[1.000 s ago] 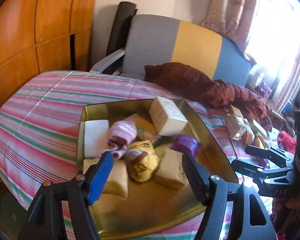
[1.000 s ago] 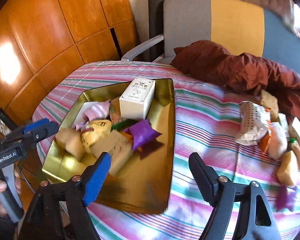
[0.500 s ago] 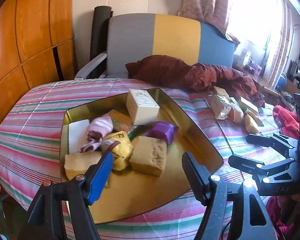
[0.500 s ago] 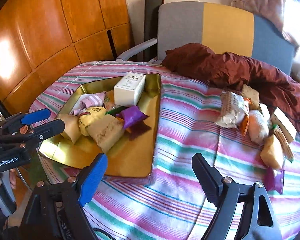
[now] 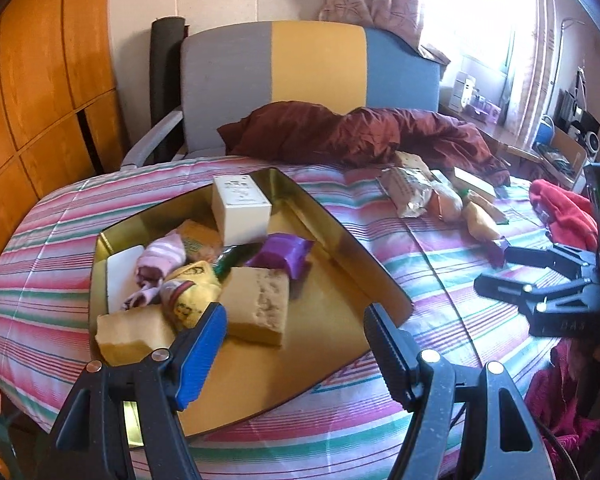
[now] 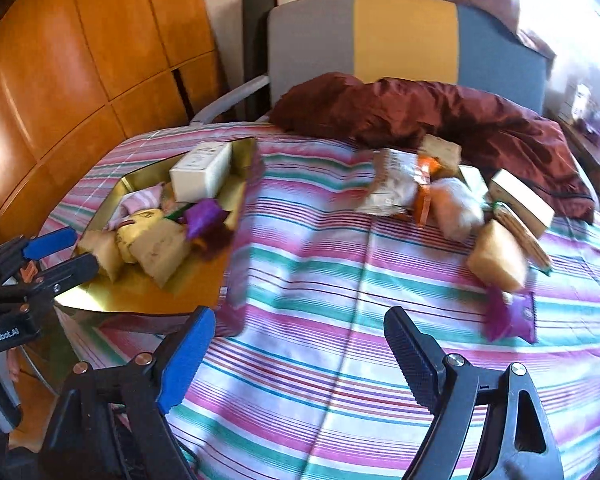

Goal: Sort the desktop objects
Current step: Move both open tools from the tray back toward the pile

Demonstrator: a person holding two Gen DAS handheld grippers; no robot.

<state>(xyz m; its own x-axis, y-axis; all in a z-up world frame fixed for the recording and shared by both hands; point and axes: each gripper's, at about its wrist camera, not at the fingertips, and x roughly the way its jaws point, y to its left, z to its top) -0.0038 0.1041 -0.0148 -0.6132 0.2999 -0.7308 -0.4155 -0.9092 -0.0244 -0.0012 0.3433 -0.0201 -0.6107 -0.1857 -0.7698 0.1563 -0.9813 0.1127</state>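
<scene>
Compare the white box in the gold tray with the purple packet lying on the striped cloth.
The white box is rigid and square-edged; the purple packet is soft and crumpled. The white box sits inside the gold tray among other items; the purple packet lies out on the striped cloth, beside the unsorted pile. The white box looks bulkier, the purple packet flatter. Neither is between a gripper's fingers.

A gold tray point(image 5: 340, 236) on a striped cloth point(image 5: 40, 280) holds a white box point(image 5: 242, 210) and purple packet point(image 5: 282, 254).
</scene>
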